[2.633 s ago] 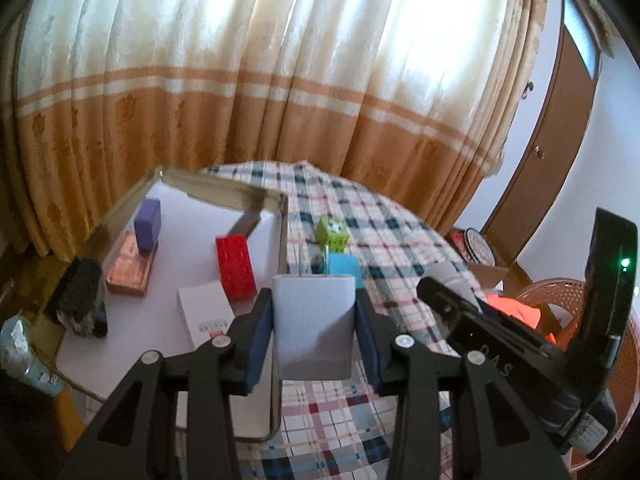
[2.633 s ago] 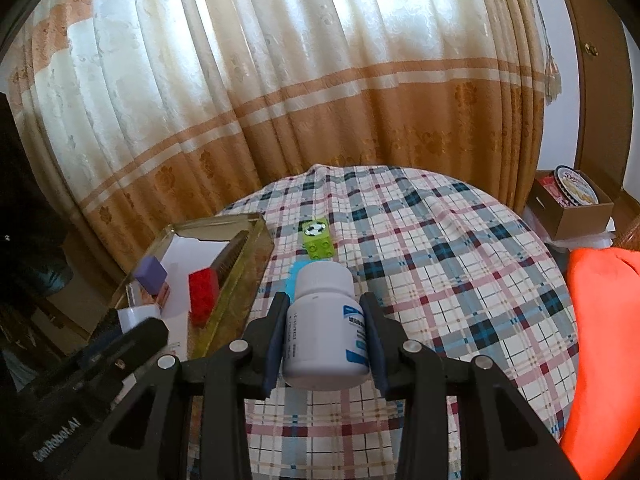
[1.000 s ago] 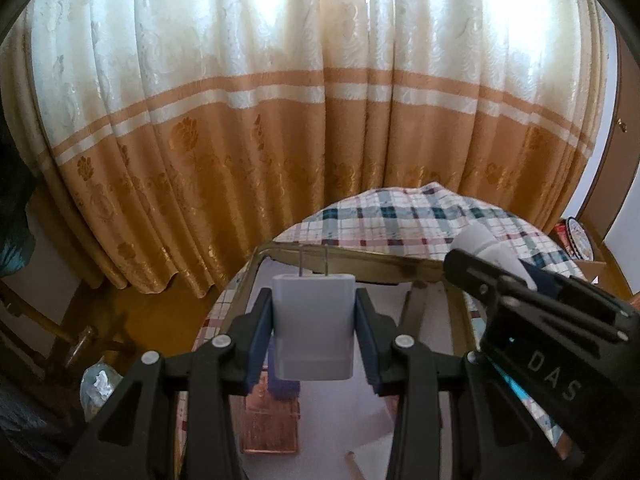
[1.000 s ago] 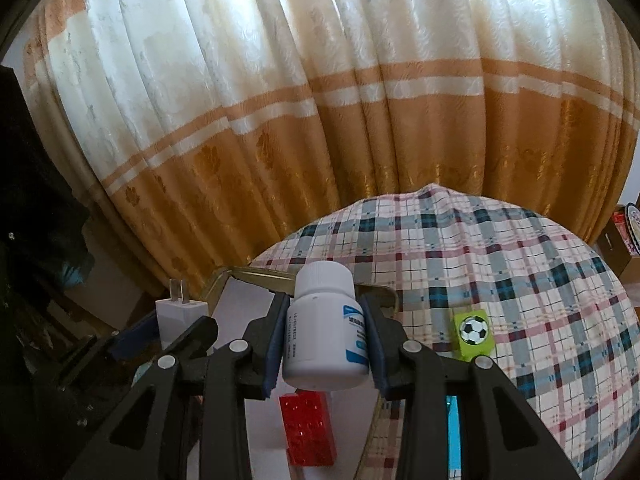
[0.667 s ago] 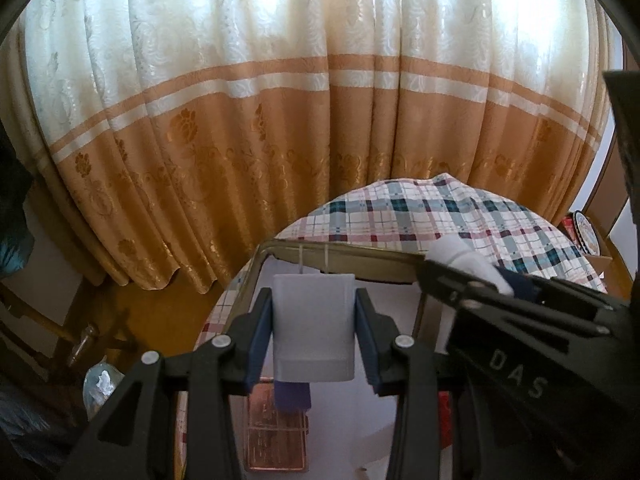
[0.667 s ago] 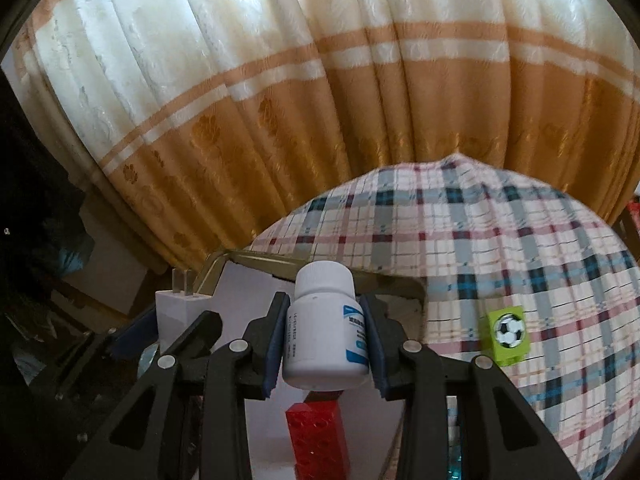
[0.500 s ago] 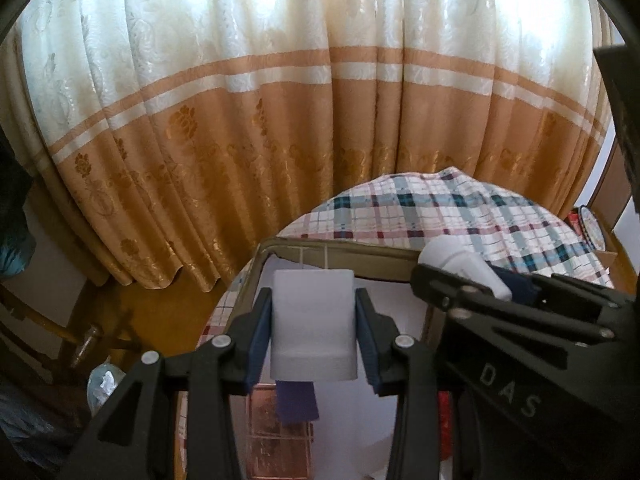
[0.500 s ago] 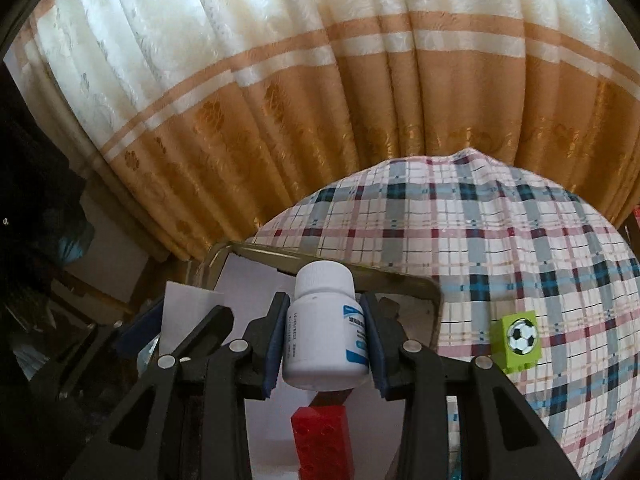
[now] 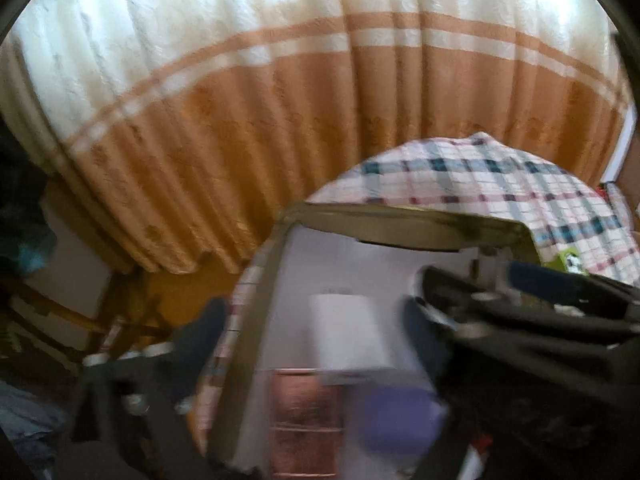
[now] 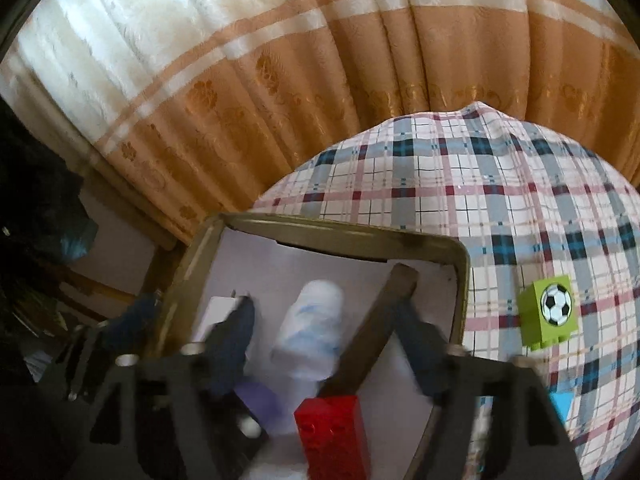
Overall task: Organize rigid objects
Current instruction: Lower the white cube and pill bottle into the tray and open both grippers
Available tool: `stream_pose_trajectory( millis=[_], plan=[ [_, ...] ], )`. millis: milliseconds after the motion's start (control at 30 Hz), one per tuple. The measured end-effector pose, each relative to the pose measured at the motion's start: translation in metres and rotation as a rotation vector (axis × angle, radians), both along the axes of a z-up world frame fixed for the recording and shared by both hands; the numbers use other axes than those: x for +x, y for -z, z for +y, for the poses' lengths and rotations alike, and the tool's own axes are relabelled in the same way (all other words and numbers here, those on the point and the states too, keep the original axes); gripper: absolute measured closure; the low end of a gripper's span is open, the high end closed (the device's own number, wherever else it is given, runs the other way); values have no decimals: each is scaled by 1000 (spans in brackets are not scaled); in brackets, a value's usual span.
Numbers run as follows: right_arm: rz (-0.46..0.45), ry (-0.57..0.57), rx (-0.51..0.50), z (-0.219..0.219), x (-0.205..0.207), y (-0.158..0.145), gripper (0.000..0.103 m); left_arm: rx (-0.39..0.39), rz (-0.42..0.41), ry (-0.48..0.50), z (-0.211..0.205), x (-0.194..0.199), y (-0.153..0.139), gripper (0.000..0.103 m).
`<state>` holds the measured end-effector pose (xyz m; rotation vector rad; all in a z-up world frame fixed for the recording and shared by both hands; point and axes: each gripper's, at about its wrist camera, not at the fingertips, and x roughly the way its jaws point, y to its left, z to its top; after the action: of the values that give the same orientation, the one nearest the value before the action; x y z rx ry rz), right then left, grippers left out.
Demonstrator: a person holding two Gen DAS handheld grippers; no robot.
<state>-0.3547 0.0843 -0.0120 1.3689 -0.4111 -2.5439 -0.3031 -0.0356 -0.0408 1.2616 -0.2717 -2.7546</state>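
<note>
Both views are blurred by motion. My left gripper (image 9: 316,332) is open over the metal tray (image 9: 400,224); the white charger (image 9: 348,332) lies loose between its spread fingers. My right gripper (image 10: 332,332) is open over the same tray (image 10: 460,280); the white pill bottle (image 10: 312,332) sits free between its fingers, apart from both. A red brick (image 10: 332,436), a purple block (image 9: 392,416) and a copper-coloured block (image 9: 304,412) lie in the tray. The charger also shows in the right wrist view (image 10: 218,312).
A green cube with a football print (image 10: 548,312) and a light blue block (image 10: 560,404) lie on the checked tablecloth (image 10: 500,200) right of the tray. A dark brown bar (image 10: 380,320) leans in the tray. An orange and cream curtain (image 10: 320,80) hangs behind the table.
Both grippers have opened: the left has let go of the charger and the right has let go of the pill bottle, both over the tray. Both views tilted further down.
</note>
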Motion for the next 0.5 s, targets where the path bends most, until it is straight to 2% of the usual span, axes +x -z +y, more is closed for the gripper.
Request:
stream_pose_trajectory(
  millis=[67, 133, 367, 500],
  plan=[
    [27, 19, -30, 8, 8, -8, 26, -13, 26, -8, -2, 6, -8, 1],
    [50, 46, -38, 15, 16, -15, 20, 10, 27, -6, -3, 12, -13, 1],
    [129, 127, -87, 43, 54, -29, 20, 72, 50, 12, 5, 39, -17, 1],
    [183, 160, -64, 52, 77, -32, 20, 99, 59, 16, 12, 57, -13, 1]
  ],
)
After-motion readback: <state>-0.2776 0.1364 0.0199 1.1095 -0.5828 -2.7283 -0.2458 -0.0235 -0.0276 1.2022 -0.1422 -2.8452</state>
